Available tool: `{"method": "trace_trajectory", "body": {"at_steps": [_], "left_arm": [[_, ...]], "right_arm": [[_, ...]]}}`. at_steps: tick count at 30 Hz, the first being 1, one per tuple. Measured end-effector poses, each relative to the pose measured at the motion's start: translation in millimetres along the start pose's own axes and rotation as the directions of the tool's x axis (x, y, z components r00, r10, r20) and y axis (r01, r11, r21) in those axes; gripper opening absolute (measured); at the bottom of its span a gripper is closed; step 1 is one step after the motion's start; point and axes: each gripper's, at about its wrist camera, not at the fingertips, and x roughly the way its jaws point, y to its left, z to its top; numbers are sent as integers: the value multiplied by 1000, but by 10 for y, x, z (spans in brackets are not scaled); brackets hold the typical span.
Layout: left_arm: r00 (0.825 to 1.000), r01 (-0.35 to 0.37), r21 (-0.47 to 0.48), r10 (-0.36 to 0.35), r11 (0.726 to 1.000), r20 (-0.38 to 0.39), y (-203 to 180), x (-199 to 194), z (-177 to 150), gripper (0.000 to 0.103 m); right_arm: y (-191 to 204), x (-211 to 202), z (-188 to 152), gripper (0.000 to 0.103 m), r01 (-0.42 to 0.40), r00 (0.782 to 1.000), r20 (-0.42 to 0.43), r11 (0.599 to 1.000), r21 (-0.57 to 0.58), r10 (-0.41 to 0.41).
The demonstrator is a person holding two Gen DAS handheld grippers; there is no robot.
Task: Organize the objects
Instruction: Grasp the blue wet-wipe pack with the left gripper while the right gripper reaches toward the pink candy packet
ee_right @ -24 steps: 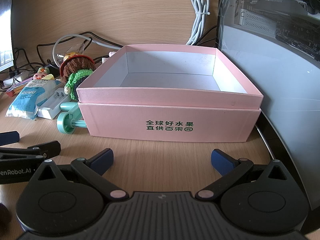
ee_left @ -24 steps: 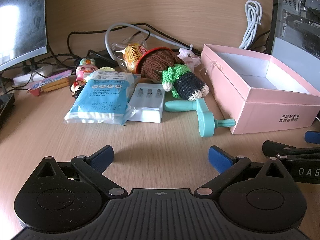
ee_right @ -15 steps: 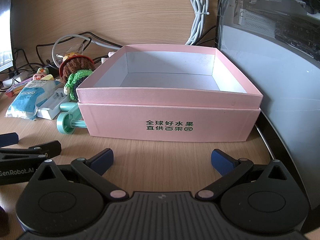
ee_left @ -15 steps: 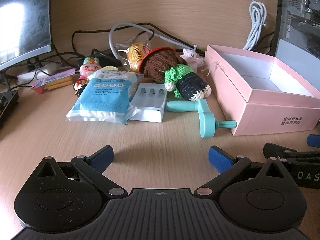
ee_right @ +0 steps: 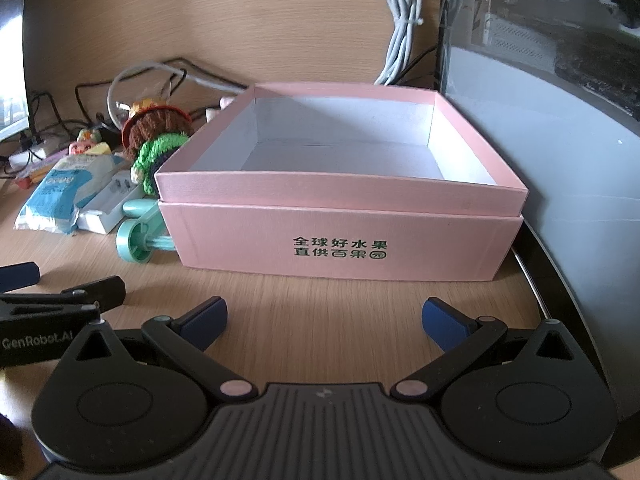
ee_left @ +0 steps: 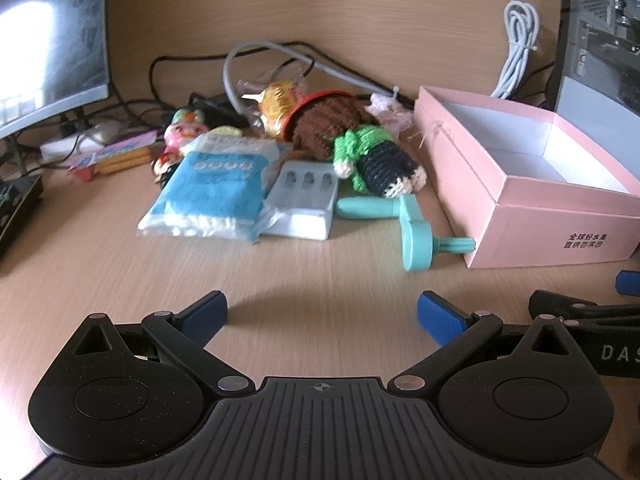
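Note:
An open pink box [ee_right: 340,242] with a white inside stands on the wooden desk, with nothing in it; in the left wrist view the pink box [ee_left: 532,222] is at the right. Left of it lies a heap: a crocheted doll [ee_left: 352,148], a teal crank handle [ee_left: 412,232], a pale blue plastic case [ee_left: 304,200], a blue packet [ee_left: 216,192], a snack bag [ee_left: 280,100] and a small figurine [ee_left: 184,128]. My left gripper [ee_left: 322,314] hangs open above bare desk in front of the heap. My right gripper [ee_right: 324,320] is open before the box's front wall.
A monitor [ee_left: 48,40] stands at the far left with cables [ee_left: 192,64] behind the heap. A computer case [ee_right: 560,120] rises right of the box, a coiled white cable [ee_right: 402,20] hanging behind it. A keyboard edge [ee_left: 16,208] lies at left.
The left wrist view has shifted: the heap and box sit a bit further right and lower, so the left gripper has moved slightly. The right gripper has stayed put.

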Motion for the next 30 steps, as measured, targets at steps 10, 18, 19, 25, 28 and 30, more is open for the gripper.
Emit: {"method": "trace_trajectory", "body": {"at_steps": [10,18,19,25,28,30], "left_arm": [[998,55,-82,-51,995,47,691,-625,69,103],[952,278,-90,-262,956,161,1585,-889,571,103],[950,287,-84,-272,954,152,1645,-878,606,103],[967,225,-49,-216,973,137,1688,-693,943,103],[979,193,-92,-186,977,79,1448,-395,1028,103],[984,175,-106,-169,979,59,1309,-226,1024,103]], "right_arm": [[35,-299,-161,103,-100,989,-123,990,-102,87],[379,-413,-169,103,-113,970,-228,987,-111,86],[430,-408,-143,103,-100,967,-245,991,-94,75],[744,-1009,413,103,-82,997,-1,996,-35,82],[861,-1264,835,103,-21,989,146,998,-52,29],[876,-1316,1053,103,-35,980,191,995,-98,54]]}}
